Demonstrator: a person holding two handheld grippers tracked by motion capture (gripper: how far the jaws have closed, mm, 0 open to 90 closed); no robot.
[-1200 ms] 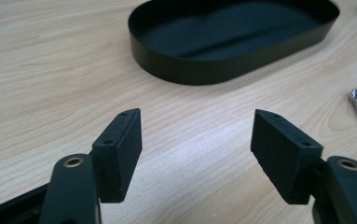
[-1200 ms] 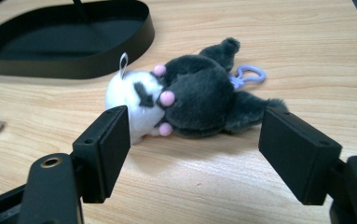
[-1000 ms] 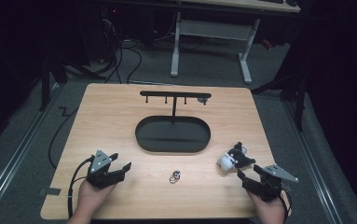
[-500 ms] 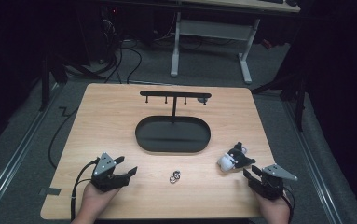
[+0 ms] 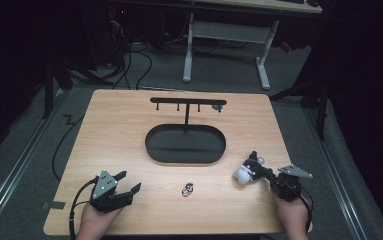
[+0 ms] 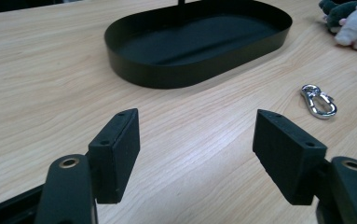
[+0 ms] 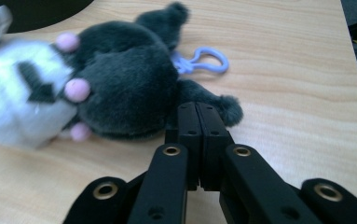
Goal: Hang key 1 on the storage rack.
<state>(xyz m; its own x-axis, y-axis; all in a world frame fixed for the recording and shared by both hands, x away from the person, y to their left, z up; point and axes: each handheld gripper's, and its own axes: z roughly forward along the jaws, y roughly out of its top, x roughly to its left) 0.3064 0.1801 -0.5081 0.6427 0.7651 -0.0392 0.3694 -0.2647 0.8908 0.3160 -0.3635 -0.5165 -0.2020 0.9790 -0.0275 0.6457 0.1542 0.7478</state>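
A small plush toy [image 5: 244, 172], white head and dark grey body, lies on the wooden table right of centre. In the right gripper view the plush toy [image 7: 120, 93] shows pink paws and a lilac clip [image 7: 204, 60]. My right gripper [image 5: 257, 170] has just closed; its jaws [image 7: 197, 108] stand pressed together on the toy's thin grey leg. A silver snap clasp [image 5: 187, 189] lies near the front middle. My left gripper [image 5: 129, 182] rests at the front left, open and empty [image 6: 197, 140], with the clasp [image 6: 319, 101] ahead to its right.
A black oval tray [image 5: 151, 145] sits mid-table, its wall [image 6: 167, 79] ahead of the left jaws. A black T-shaped rack [image 5: 188, 101] with small hooks rises from the tray's back. Table edges lie close to both hands.
My right gripper has slid left and forward to the plush toy and its jaws have closed at the toy's leg. The left gripper has barely shifted.
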